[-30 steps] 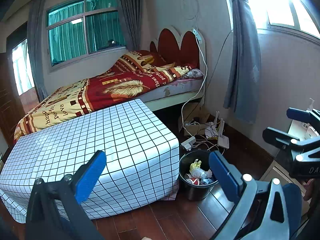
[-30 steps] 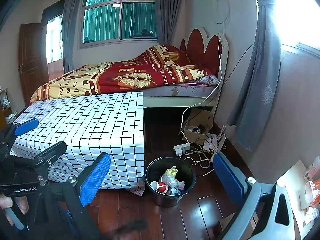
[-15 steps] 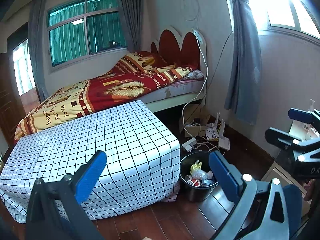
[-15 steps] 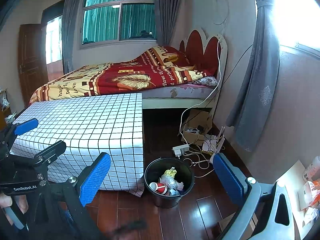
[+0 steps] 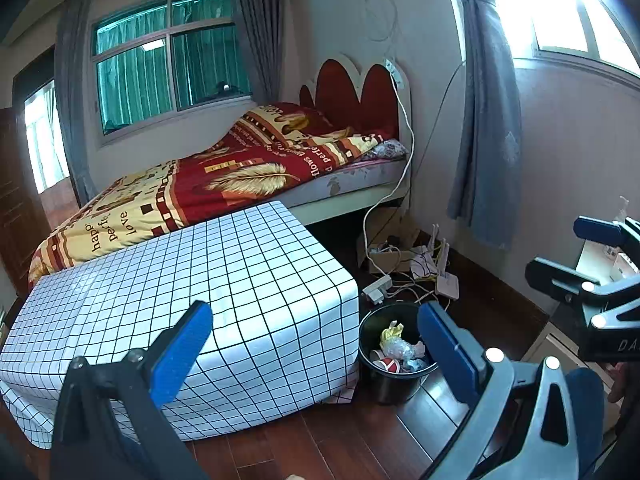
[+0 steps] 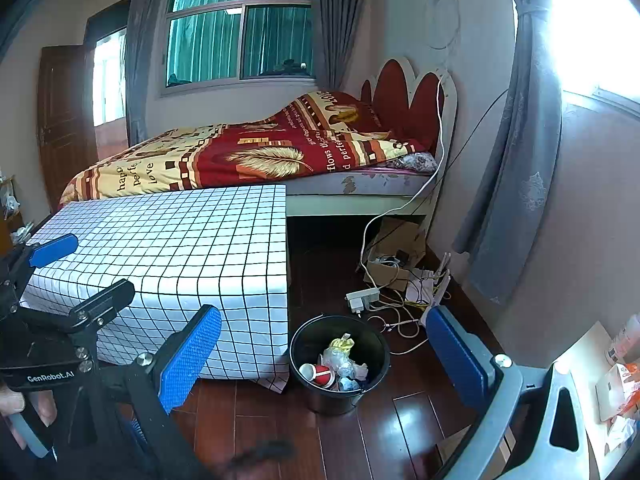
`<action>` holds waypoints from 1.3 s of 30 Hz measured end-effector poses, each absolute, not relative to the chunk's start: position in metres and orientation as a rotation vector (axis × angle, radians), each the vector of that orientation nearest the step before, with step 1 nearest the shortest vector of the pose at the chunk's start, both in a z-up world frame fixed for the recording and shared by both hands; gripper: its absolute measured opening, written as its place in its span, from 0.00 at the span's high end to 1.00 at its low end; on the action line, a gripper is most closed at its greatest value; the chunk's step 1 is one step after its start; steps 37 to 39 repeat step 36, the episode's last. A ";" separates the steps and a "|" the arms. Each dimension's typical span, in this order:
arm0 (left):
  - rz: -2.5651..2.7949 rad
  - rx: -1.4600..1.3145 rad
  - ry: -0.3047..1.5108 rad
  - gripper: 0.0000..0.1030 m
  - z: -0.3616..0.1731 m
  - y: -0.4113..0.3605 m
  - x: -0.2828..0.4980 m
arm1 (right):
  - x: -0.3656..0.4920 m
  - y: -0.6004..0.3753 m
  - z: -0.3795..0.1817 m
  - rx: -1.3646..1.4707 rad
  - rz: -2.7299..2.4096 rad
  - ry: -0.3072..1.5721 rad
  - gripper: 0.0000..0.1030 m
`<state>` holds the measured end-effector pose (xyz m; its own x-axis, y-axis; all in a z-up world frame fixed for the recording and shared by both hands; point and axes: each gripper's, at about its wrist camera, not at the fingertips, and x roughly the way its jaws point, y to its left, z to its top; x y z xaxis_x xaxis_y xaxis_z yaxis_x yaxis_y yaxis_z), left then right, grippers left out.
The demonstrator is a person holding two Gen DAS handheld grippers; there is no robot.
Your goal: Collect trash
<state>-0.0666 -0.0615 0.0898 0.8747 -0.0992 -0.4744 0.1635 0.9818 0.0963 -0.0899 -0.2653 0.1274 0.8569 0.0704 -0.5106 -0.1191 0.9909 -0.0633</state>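
Your left gripper and right gripper both gape wide, holding nothing. The bin of trash stands just beside the checked table.

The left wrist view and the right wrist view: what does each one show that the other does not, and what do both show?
Only the left wrist view shows the open right claw from the side. Only the right wrist view shows the brown door, the open left claw and the red paper cup clearly in the bin. Both show the black trash bin, the checkered cloth, the bed and the power strip.
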 end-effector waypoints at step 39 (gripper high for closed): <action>-0.185 0.197 0.483 0.00 0.084 -0.064 -0.065 | -0.089 -0.265 0.118 -0.092 0.104 0.547 0.00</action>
